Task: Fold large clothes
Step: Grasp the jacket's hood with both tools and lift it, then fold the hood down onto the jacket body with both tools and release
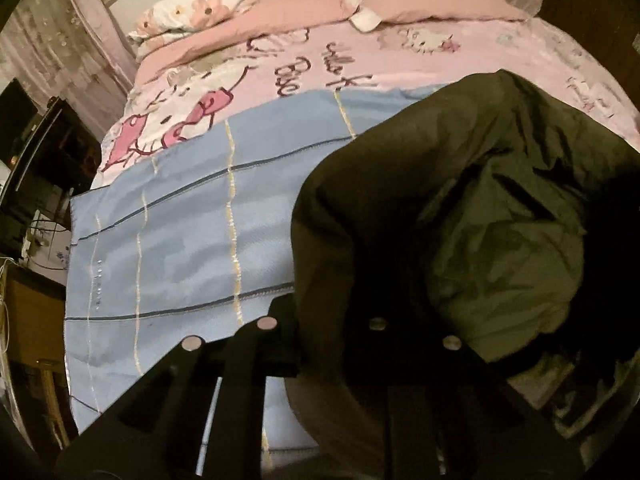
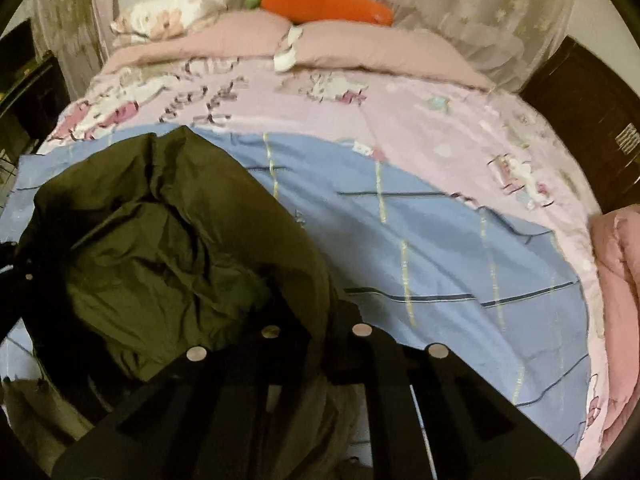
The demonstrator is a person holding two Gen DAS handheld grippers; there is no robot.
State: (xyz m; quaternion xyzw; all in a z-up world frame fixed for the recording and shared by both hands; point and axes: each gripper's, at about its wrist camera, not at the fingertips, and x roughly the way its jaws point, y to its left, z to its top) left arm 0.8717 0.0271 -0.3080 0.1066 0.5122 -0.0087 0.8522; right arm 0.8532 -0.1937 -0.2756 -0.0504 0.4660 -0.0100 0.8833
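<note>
- One olive-green jacket (image 1: 460,184) hangs bunched over the blue checked cloth (image 1: 180,224).
- Left gripper (image 1: 320,312) is clamped on its edge.
- Right gripper (image 2: 316,320) pinches another edge.
- Pink bedcover (image 2: 400,112) lies beneath; carrot plush (image 2: 324,2) beyond.

Lettering on the pink bedsheet (image 1: 360,60)

Dark handwriting-style words are running across the sheet: "Hello K…" is showing, cut off by the olive jacket (image 1: 460,184), with "Base" beside it (an uncertain reading; nothing else is reading clearly).
</note>
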